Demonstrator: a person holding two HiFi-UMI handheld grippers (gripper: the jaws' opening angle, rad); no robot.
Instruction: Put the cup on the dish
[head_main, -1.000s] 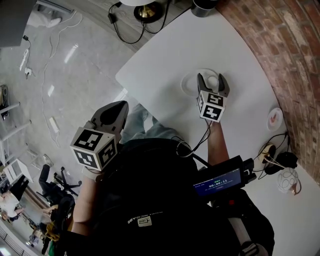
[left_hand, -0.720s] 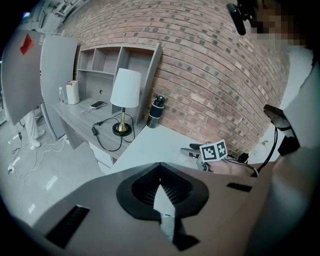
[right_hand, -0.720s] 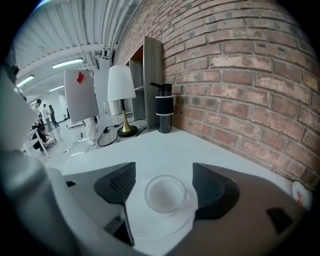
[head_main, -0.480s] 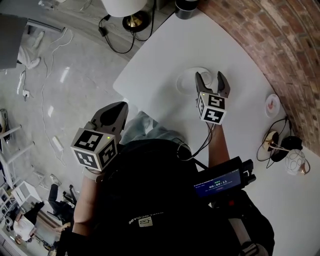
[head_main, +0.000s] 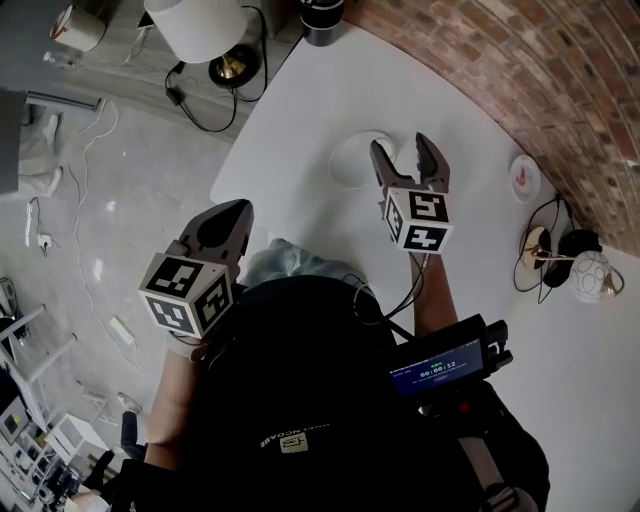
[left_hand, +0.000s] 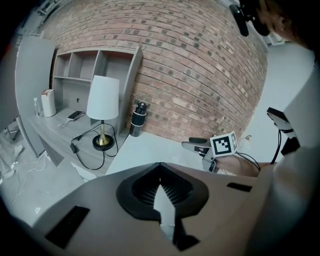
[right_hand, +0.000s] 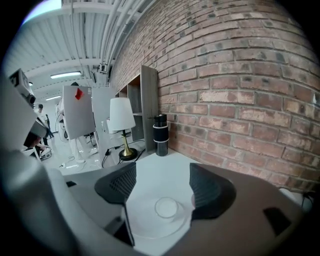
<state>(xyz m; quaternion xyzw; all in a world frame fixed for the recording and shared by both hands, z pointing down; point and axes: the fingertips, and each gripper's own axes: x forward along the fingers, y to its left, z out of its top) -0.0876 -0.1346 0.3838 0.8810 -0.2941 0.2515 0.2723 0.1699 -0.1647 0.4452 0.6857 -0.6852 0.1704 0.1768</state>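
A white dish (head_main: 352, 160) lies on the white table (head_main: 470, 120). The small white cup (head_main: 407, 155) shows at the dish's right edge, between the jaws of my right gripper (head_main: 404, 160), which hovers open above it. In the right gripper view the dish (right_hand: 150, 222) lies below the spread jaws, with a faint ring at its middle. The cup (right_hand: 194, 200) is only a pale sliver beside the right jaw there. My left gripper (head_main: 226, 222) is shut and empty, held off the table's left edge over the floor. In its own view the left gripper (left_hand: 162, 196) is closed.
A white-shaded lamp (head_main: 195, 25) and a black cylinder (head_main: 322, 18) stand at the table's far end. A small saucer (head_main: 523, 177), cables and a round object (head_main: 590, 275) lie along the brick wall. A handheld screen (head_main: 445, 365) hangs at the person's chest.
The head view has swung, so the dish and the table's far end sit lower and further left. My right gripper stays open over the dish. The left gripper has not moved.
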